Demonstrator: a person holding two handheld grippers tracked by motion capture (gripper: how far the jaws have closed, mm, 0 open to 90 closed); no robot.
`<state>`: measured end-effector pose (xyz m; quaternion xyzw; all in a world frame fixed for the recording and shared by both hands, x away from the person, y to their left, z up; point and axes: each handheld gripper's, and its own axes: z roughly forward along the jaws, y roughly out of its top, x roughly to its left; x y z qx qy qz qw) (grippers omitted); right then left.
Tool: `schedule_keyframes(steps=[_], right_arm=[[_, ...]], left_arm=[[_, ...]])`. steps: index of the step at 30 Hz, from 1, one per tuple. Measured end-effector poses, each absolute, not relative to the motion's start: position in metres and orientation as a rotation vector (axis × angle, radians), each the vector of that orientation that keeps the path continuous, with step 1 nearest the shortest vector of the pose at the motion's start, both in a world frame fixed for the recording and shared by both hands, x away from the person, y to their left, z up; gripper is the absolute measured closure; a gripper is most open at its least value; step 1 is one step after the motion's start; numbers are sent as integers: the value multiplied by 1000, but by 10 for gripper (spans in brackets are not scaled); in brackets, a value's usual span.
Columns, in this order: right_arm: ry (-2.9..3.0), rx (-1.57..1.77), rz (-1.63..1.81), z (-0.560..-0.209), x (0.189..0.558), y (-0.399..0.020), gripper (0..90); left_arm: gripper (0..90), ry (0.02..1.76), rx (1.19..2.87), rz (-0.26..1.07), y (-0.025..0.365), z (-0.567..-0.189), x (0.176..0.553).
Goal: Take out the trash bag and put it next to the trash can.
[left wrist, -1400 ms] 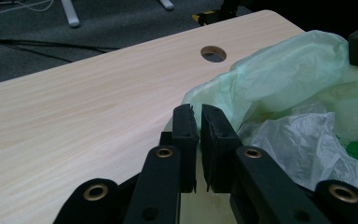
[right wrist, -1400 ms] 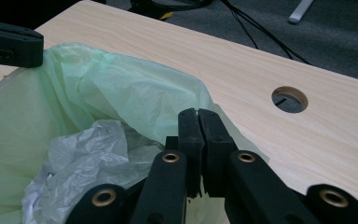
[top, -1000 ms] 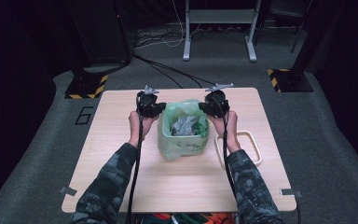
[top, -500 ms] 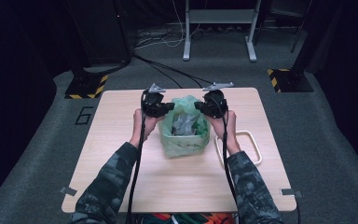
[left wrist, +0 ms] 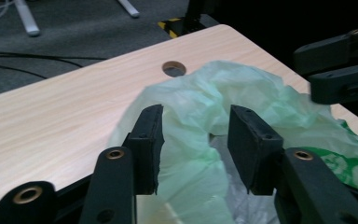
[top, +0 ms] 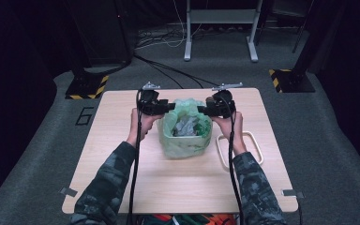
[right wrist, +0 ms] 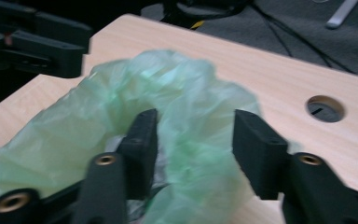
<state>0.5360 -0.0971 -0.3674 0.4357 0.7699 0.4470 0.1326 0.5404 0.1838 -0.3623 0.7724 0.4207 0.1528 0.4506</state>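
A thin green plastic bag (top: 185, 140) stands in the middle of the wooden table, its mouth agape over crumpled grey stuff. My left gripper (top: 171, 107) is at the bag's left rim and my right gripper (top: 200, 110) at its right rim, the two facing each other. Both pairs of jaws have just been opening. In the left gripper view, my left gripper (left wrist: 196, 135) has loose bag film (left wrist: 242, 93) between its parted pads. In the right gripper view, my right gripper (right wrist: 193, 135) likewise straddles a fold of the bag (right wrist: 121, 88) without pressing on it.
A white loop-shaped frame (top: 258, 150) lies flat on the table (top: 122, 187) right of the bag, under the right forearm. A round cable hole (left wrist: 174, 68) sits in the tabletop behind the bag. Cables and stand legs are on the floor beyond.
Both hands have edged slightly inward at the bag's top. The bag's rim now sits slack rather than drawn between the grippers.
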Motion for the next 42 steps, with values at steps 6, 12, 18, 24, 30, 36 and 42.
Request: schedule_keyframes(steps=[6,12,18,24,30,36,42], right_arm=[[2234,1413,1214,-385,557,-106,316],[2278,1485,1185,-408,568,-107,283],[2324,1541,1162,-420,574,-103,295],[2323,1487,1289,-418,568,-103,554],[2240,1420,1313,-407,558,-101,677],[2183,1395,1350,-398,551,-106,760],[2165,1357,1371,-390,544,-108,811]], left_arm=[[404,1134,1983,351,186,-376,553],[353,1203,2030,299,186,-395,564],[335,1257,2033,184,185,-414,569],[526,1215,1915,80,196,-414,565],[640,1183,1919,188,196,-397,551],[740,1181,1912,228,199,-393,549],[844,1169,1898,286,198,-388,545]])
